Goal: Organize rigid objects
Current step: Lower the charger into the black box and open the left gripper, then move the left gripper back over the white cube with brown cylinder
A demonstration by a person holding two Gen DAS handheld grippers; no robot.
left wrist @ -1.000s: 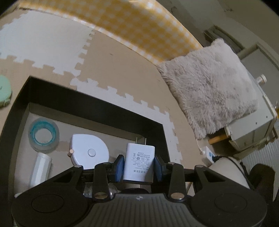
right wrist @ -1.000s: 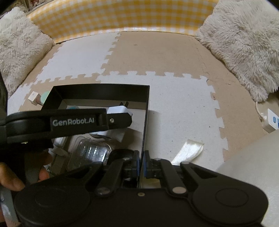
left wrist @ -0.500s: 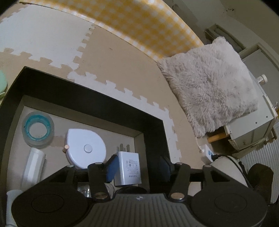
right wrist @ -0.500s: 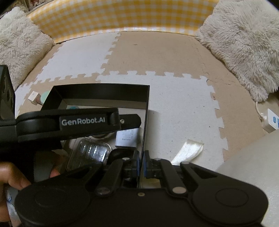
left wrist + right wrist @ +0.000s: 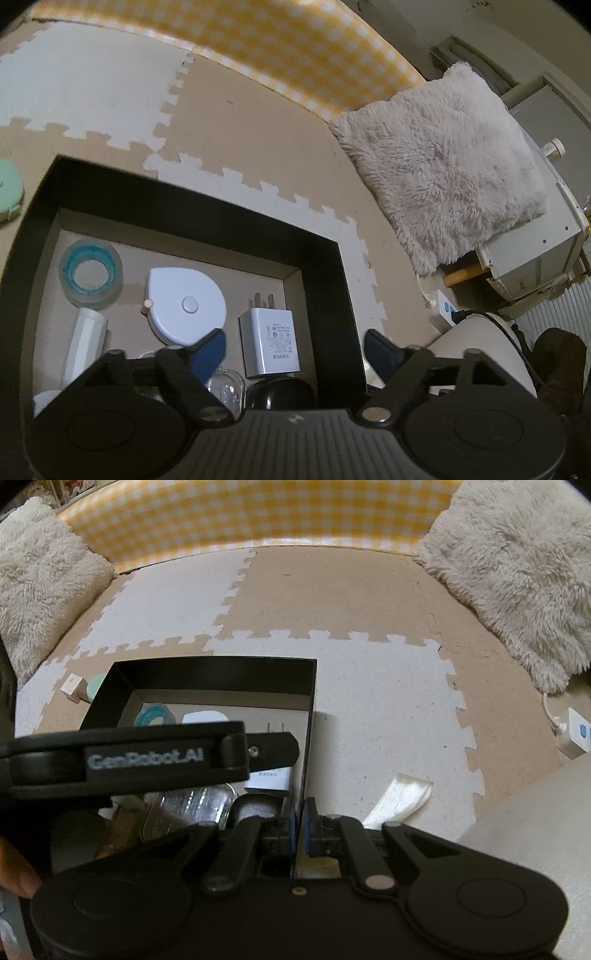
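Inside the black box (image 5: pixel 325 280), a white USB charger (image 5: pixel 269 341) lies flat below the left gripper (image 5: pixel 295 349), jaws apart; the right gripper (image 5: pixel 302 825) clamps the box's wall.

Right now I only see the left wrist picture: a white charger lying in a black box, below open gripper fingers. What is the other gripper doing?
Observer: The right gripper is shut on the black box, pinching its right wall near the front.
Operator: Is anything lying outside on that side?
Observer: Yes, a pale strip lies on the white mat, just right of the box.
Operator: And beyond the far left corner?
Observer: A small block sits beside the green thing.
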